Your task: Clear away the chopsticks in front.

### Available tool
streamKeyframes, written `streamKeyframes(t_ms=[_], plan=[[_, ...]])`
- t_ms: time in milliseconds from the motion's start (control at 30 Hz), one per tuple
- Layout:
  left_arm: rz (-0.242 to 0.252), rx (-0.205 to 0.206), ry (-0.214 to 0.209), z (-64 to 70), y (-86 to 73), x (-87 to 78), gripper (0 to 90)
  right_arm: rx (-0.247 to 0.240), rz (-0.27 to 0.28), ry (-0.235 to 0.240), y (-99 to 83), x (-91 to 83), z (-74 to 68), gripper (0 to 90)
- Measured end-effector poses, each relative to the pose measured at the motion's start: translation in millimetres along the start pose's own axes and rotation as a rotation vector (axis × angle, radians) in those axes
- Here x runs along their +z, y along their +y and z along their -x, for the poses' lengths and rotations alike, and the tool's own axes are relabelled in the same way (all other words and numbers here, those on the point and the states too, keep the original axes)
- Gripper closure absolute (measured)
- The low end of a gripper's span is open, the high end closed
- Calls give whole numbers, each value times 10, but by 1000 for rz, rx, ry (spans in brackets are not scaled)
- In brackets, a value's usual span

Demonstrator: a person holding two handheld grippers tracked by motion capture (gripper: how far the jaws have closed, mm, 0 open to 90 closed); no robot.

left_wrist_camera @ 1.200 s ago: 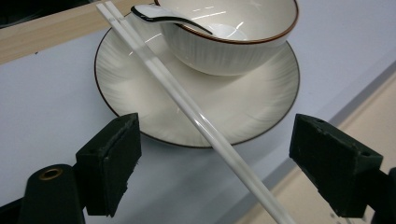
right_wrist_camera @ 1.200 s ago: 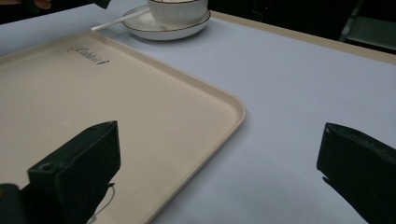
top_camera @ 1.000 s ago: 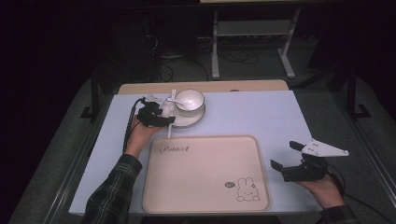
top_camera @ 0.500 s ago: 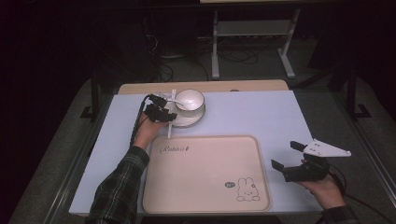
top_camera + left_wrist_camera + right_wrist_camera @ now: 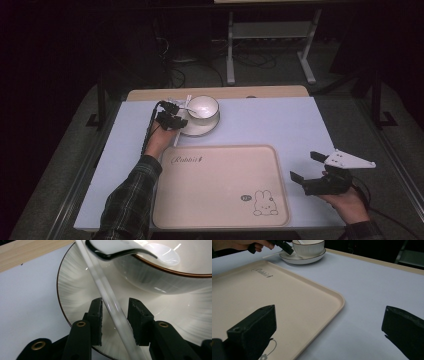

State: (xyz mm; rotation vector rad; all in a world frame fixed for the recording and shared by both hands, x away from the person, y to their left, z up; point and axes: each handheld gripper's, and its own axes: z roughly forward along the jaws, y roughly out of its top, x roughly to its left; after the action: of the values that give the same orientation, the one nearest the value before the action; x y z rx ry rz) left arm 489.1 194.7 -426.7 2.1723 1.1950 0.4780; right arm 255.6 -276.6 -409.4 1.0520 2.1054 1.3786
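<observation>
A white bowl (image 5: 202, 107) with a white spoon (image 5: 112, 250) in it stands on a white saucer (image 5: 200, 128) at the table's far side. A thin white stick (image 5: 180, 126) lies across the saucer's left edge. My left gripper (image 5: 172, 117) is open, its jaws either side of the stick (image 5: 105, 290) just above the saucer (image 5: 75, 290), with small gaps on both sides. My right gripper (image 5: 305, 165) is held wide open off the right edge of the beige tray (image 5: 220, 200), with nothing between its jaws. The right gripper view shows the bowl (image 5: 308, 247) and the left gripper (image 5: 284, 247) far off.
The beige tray (image 5: 262, 290), printed with a rabbit (image 5: 262, 204), lies on the pale blue table (image 5: 280, 125) near the front. A wooden strip (image 5: 260, 92) runs along the table's far edge. Beyond it stand metal frame legs (image 5: 230, 50) on a dark floor.
My left gripper has moved a little farther from the person, toward the bowl and over the stick on the saucer. The right gripper has barely moved.
</observation>
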Motion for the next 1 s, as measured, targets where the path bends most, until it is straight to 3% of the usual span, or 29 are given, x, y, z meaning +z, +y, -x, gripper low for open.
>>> streamKeyframes(t_ms=[367,600,800,1000], plan=[[9,-17,16,-90,82,71,777,-1,-2,2,-3,0,1,0],[-5,-11,11,-97,121,89,780,-1,-2,3,-4,-3,0,0],[2,-16,-3,-112,114,51,653,-1,1,4,-4,-9,-2,0],[33,3,-47,-151,68,-211,543,-4,-1,2,-7,-15,-7,0]])
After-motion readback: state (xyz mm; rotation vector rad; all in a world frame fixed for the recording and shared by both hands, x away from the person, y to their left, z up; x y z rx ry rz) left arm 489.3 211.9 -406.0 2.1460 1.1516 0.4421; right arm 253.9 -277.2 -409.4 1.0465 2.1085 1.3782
